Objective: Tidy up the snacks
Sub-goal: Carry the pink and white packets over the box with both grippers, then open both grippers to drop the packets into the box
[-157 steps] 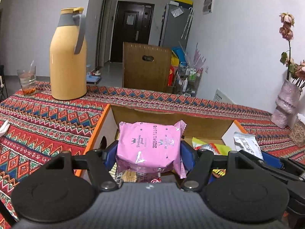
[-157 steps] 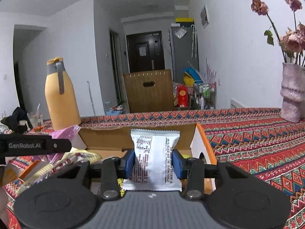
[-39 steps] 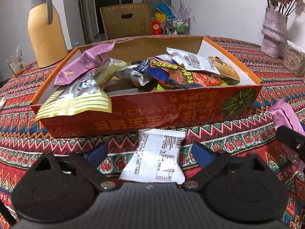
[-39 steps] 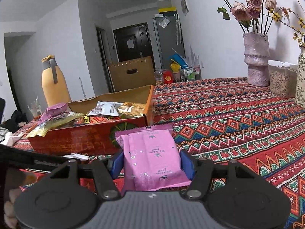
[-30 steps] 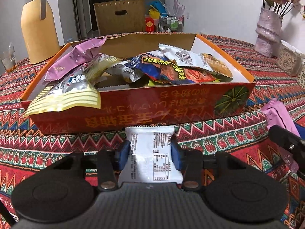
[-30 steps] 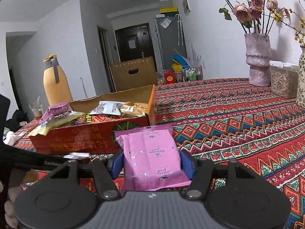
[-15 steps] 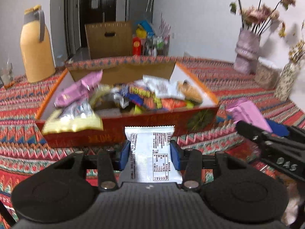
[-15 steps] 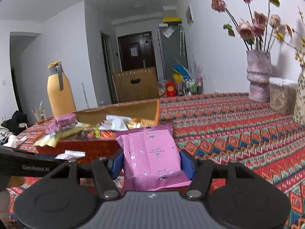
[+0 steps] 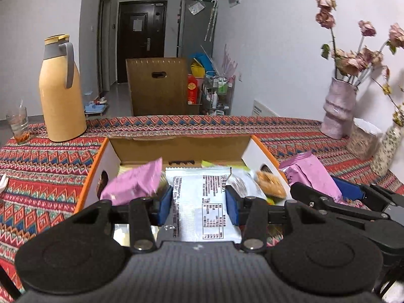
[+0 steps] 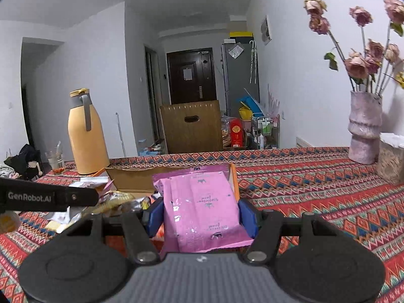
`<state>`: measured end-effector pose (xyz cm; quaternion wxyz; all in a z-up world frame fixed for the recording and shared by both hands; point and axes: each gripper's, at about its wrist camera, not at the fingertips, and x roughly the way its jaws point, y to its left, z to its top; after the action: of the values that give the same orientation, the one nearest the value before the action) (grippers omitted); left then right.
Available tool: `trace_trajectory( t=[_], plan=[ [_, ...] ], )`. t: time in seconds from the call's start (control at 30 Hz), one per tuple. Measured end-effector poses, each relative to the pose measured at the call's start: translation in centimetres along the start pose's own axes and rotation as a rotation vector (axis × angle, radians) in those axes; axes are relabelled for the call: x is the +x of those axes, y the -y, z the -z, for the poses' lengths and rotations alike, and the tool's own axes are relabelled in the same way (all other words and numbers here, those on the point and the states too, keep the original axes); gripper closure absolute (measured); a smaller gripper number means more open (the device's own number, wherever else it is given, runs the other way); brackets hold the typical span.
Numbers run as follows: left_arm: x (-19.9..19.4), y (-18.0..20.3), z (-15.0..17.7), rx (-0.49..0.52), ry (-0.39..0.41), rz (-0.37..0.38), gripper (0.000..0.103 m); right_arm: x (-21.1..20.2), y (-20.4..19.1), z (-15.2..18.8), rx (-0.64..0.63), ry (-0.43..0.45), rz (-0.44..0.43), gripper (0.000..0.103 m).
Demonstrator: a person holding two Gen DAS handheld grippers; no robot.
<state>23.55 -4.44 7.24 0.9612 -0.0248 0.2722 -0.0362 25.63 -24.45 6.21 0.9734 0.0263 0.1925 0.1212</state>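
Note:
My left gripper (image 9: pixel 199 205) is shut on a white snack packet (image 9: pixel 202 202) and holds it above the open orange cardboard box (image 9: pixel 176 149), which holds several snack packets, among them a pink one (image 9: pixel 133 184). My right gripper (image 10: pixel 202 214) is shut on a pink snack packet (image 10: pixel 202 207) and holds it up at the box's right side (image 10: pixel 233 179). The right gripper also shows in the left wrist view (image 9: pixel 338 197) with its pink packet (image 9: pixel 313 174), just right of the box.
A yellow thermos jug (image 9: pixel 61 91) and a glass (image 9: pixel 17 125) stand at the table's far left. A pink vase with dried roses (image 9: pixel 338 111) and other jars stand at the far right. The table has a patterned red cloth (image 10: pixel 315 184).
Both grippers have risen and moved forward with their packets. The left one, low in front of the box before, now holds its packet over the box. The right one is beside it.

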Motion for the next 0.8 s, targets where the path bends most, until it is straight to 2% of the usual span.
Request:
trace_trajectory(
  t=[0.27,0.47,0.53,0.57,0.6,0.67,0.77,0.8],
  plan=[
    [4.1,-1.5,-1.8,-0.033,-0.005,-0.034,0.058,6.2,-1.0,-1.9,-0.031,-0.040,0.002,0.041],
    [5.4,-2.2,-1.7,-0.046,-0.016,-0.043,0.057,8.9,-1.2,-1.9,-0.028,-0.081,-0.008,0.040],
    [5.5,-2.4,-1.7,-0.048,-0.012,-0.044,0.052,9.1,-1.2,-1.7,-0.028,-0.081,-0.009,0.039],
    [5.4,-2.5,-1.7,-0.051,-0.009,-0.046,0.045,9.1,-1.2,-1.7,-0.025,-0.082,-0.010,0.032],
    [5.4,-2.6,-1.7,-0.053,-0.004,-0.052,0.033,9.0,-1.1,-1.7,-0.022,-0.079,-0.008,0.019],
    [5.1,-2.7,-1.6,-0.060,0.011,-0.061,0.017,8.8,-1.0,-1.7,-0.017,-0.070,-0.002,0.005],
    [4.3,-2.9,-1.6,-0.070,0.038,-0.072,0.000,8.4,-0.6,-1.7,-0.003,-0.068,0.006,0.000],
    [3.9,-3.0,-1.6,-0.075,0.050,-0.078,0.000,8.1,-0.5,-1.6,-0.001,-0.067,0.010,0.000]
  ],
)
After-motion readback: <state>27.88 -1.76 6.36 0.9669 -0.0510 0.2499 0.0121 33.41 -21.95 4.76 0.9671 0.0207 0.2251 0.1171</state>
